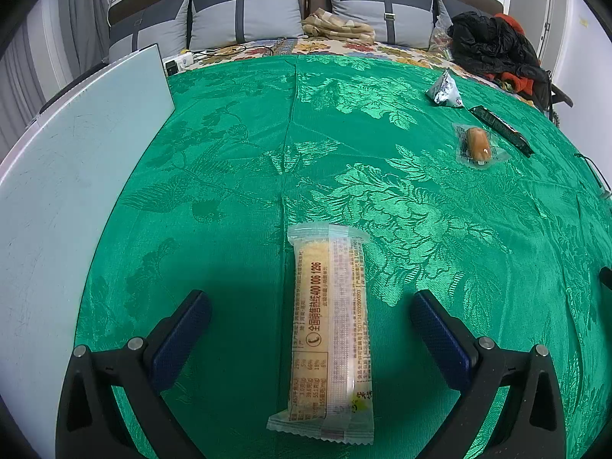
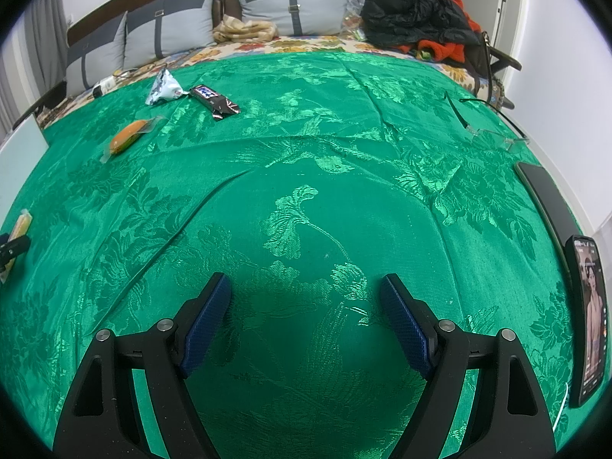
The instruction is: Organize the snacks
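We tilt both claws downward over the green cloth (image 1: 229, 176). Our left claw (image 1: 310, 308) stands wide apart, the long wafer packet (image 1: 331, 329) lying untouched between its fingers at lower centre, printed "400 006 1296". Our right claw (image 2: 306, 294) gapes, empty. Upper left: a bun packet (image 2: 128, 137), a dark candy bar (image 2: 214, 101).

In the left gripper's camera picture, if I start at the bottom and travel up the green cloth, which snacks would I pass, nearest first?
Long clear-wrapped cake bar between the open hand-held gripper's fingers → small bun in clear wrap → dark chocolate bar → silver-white snack pouch.
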The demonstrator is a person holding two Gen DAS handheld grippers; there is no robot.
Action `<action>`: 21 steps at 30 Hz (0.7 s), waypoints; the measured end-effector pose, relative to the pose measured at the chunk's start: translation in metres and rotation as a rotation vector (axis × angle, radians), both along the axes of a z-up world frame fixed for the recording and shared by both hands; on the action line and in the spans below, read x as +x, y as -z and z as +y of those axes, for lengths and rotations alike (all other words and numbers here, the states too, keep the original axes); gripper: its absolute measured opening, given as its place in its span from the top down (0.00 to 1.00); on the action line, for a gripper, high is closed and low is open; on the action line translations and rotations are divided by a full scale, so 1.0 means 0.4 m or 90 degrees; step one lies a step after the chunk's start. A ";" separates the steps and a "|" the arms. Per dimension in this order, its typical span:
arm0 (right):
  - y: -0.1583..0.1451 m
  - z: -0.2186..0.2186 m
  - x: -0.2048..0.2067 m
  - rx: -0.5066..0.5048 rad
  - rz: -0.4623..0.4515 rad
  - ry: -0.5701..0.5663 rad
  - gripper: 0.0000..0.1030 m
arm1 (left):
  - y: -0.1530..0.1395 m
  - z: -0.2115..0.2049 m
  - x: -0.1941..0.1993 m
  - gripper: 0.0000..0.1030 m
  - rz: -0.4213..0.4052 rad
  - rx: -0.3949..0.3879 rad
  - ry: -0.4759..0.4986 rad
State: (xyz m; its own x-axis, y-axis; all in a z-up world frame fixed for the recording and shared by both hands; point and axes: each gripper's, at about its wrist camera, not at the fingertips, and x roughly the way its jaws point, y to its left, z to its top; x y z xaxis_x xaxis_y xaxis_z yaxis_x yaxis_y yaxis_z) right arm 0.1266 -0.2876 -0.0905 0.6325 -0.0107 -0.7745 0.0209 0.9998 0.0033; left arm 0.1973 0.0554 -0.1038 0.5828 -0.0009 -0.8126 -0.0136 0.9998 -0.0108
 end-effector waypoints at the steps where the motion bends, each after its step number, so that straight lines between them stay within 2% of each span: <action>1: 0.001 0.001 0.001 0.001 0.001 -0.003 0.17 | 0.000 0.000 0.000 0.00 0.000 0.000 0.000; 6: -0.032 0.048 0.054 -0.027 0.041 -0.030 0.17 | 0.000 0.000 0.000 0.00 0.000 0.000 0.000; 10: -0.108 0.145 0.130 0.063 0.025 -0.086 0.17 | 0.000 0.000 0.000 0.00 0.000 0.000 0.000; 13: -0.135 0.254 0.236 0.120 0.060 -0.120 0.17 | 0.000 0.000 0.000 0.00 0.000 0.000 0.000; 16: -0.119 0.332 0.332 0.132 0.100 -0.111 0.17 | 0.000 0.000 0.000 0.00 0.000 0.000 0.000; 20: -0.080 0.383 0.413 0.138 0.121 -0.077 0.17 | 0.000 0.000 0.000 0.00 0.000 0.000 0.000; 21: -0.056 0.396 0.435 0.144 0.146 -0.068 0.17 | 0.000 0.000 0.000 0.00 0.000 0.000 0.000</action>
State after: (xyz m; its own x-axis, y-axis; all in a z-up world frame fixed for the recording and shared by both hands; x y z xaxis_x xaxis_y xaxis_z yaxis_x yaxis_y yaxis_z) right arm 0.3006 -0.1294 -0.0679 0.4298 0.2343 -0.8720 -0.0574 0.9709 0.2325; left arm 0.1973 0.0554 -0.1038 0.5831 -0.0012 -0.8124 -0.0136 0.9998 -0.0113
